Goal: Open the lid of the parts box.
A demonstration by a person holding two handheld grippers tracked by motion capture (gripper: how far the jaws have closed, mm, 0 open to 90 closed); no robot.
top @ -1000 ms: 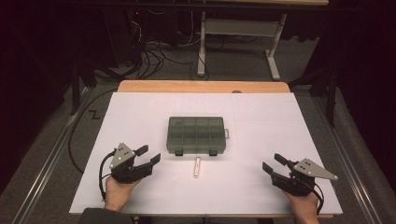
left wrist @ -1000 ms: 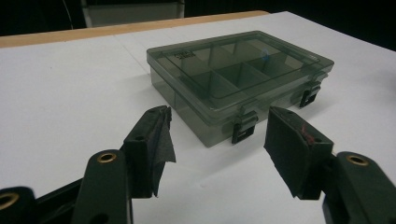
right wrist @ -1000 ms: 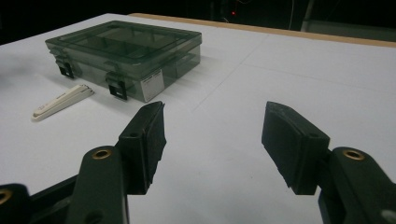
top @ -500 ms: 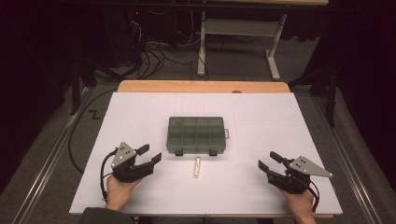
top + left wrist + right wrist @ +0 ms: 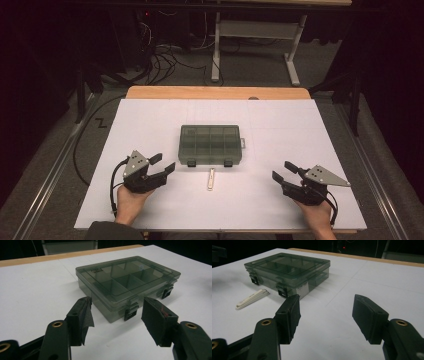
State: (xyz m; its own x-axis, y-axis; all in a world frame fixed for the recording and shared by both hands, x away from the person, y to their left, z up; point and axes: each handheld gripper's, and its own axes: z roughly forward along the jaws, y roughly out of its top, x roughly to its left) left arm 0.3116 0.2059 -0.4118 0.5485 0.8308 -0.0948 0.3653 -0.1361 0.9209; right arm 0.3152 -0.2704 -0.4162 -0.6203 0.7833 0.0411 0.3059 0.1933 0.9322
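Note:
A closed, smoky-green compartment box (image 5: 209, 144) with two dark front latches lies at the middle of the white table top (image 5: 280, 125). It also appears ahead in the left gripper view (image 5: 127, 285) and in the right gripper view (image 5: 287, 271). A small cream stick-shaped item (image 5: 212, 178) lies just in front of the box, seen too in the right gripper view (image 5: 252, 298). My left gripper (image 5: 162, 163) rests near the front left, open and empty, pointing toward the box (image 5: 117, 315). My right gripper (image 5: 284, 171) sits at the front right, open and empty (image 5: 325, 312).
The white sheet covers a wooden table whose far edge (image 5: 215, 92) shows bare. Beyond it stand a metal stand (image 5: 255, 35) and tangled cables (image 5: 160, 60) on the dark floor. A cable (image 5: 82, 145) runs along the table's left side.
My right gripper has shifted slightly left and forward toward the table's middle. The left gripper has barely moved. The box and stick lie as before.

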